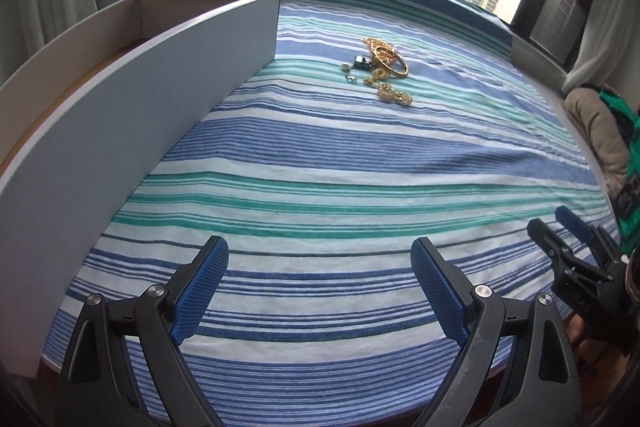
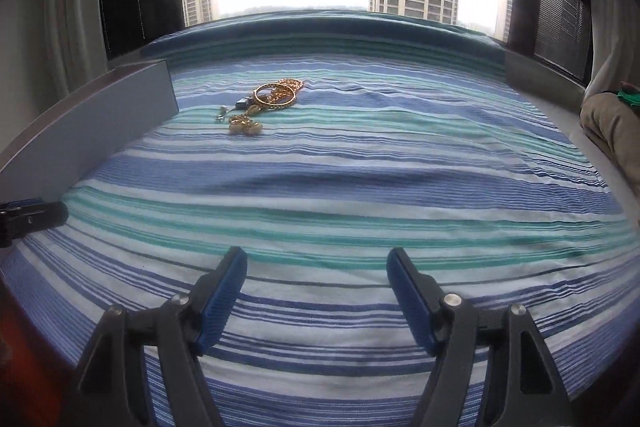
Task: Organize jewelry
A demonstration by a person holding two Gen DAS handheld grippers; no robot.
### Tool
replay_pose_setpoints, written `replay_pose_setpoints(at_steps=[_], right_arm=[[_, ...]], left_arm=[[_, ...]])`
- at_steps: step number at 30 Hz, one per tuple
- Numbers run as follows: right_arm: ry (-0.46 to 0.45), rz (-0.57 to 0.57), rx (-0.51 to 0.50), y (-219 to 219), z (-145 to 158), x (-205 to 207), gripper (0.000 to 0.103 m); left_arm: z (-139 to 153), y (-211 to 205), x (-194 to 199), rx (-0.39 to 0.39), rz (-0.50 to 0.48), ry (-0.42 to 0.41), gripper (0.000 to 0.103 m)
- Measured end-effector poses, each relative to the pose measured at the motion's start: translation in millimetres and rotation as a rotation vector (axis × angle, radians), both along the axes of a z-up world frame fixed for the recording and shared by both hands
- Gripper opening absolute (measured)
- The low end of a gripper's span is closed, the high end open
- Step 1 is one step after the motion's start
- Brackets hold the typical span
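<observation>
Left gripper (image 1: 320, 259) spread wide, nothing between jaws, above striped cloth (image 1: 340, 163). Right gripper (image 2: 316, 269) likewise apart, empty. Gold jewelry pile (image 1: 380, 69) lies on cloth well ahead, near end of open white box (image 1: 168, 75); box contents hidden.

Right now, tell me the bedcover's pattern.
The bedcover has blue, teal and white stripes, clearest in the left wrist view.
</observation>
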State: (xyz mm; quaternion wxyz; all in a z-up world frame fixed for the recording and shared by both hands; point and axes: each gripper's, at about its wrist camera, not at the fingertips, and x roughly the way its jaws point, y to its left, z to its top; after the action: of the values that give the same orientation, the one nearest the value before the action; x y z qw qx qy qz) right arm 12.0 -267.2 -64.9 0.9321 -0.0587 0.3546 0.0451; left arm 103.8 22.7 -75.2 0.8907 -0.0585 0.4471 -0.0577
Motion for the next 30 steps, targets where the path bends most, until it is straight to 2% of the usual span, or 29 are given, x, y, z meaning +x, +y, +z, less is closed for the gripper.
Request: replay_pose_setpoints(at_steps=[9, 23, 30], right_arm=[[-0.003, 0.043, -0.028, 14.9, -3.9, -6.5, 0.074], [-0.013, 0.021, -0.029, 7.1, -5.3, -12.5, 0.074], [-0.003, 0.007, -0.013, 0.3, -6.4, -10.4, 0.074]], left_arm=[[-6.1, 3.1, 1.0, -0.005, 0.009, 0.02, 0.093], [-8.0, -2.3, 7.9, 0.003, -0.01, 0.038, 0.093], [-1.2, -1.9, 25.4, 0.0, -0.041, 0.057, 0.093]])
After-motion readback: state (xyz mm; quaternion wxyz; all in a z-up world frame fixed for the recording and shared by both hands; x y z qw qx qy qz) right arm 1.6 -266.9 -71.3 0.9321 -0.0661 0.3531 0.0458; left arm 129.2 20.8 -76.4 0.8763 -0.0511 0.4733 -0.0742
